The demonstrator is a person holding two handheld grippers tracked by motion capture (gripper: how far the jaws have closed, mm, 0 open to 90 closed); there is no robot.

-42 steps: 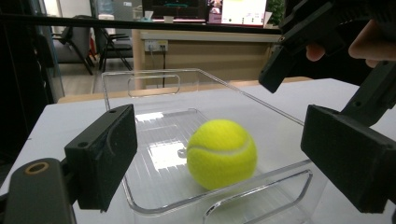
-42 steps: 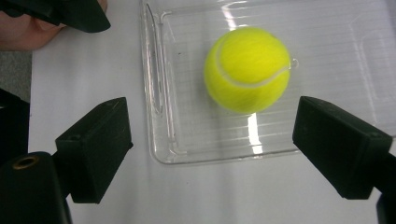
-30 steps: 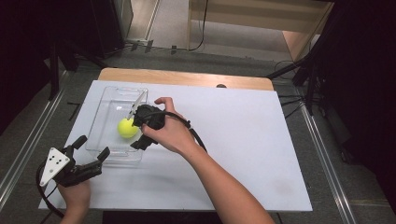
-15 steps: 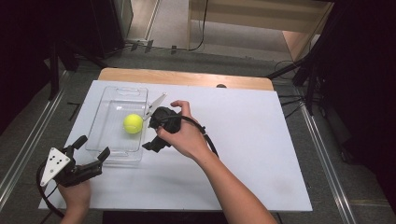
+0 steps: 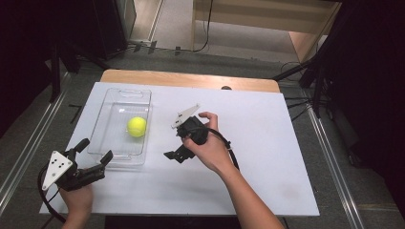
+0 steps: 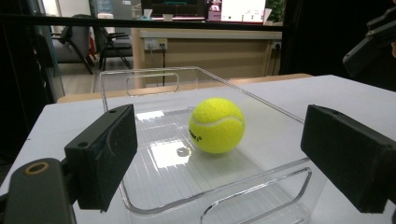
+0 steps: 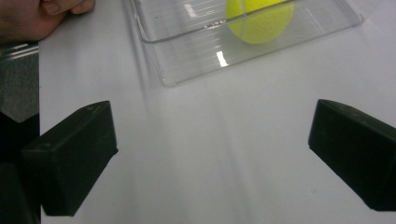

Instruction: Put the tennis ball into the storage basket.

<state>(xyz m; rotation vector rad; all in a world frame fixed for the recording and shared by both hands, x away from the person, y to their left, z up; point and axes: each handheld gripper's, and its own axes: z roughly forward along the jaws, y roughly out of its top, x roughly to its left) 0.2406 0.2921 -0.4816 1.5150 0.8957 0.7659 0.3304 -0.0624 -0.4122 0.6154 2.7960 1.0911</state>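
The right tongs [image 5: 173, 153] gape wide and hold nothing, hovering over bare bench [image 5: 267, 143], apparently not touching it. The tennis ball [image 5: 136, 126] lies in the clear tray [image 5: 111, 114] ahead of the left tongs [image 5: 94, 151], also wide open and empty

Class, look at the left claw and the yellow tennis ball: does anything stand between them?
Yes. The near wall of the clear plastic tray stands between the open left claw and the yellow tennis ball, which lies inside the tray.

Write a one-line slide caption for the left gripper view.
Open left gripper faces a yellow tennis ball resting inside a clear plastic tray on the white table.
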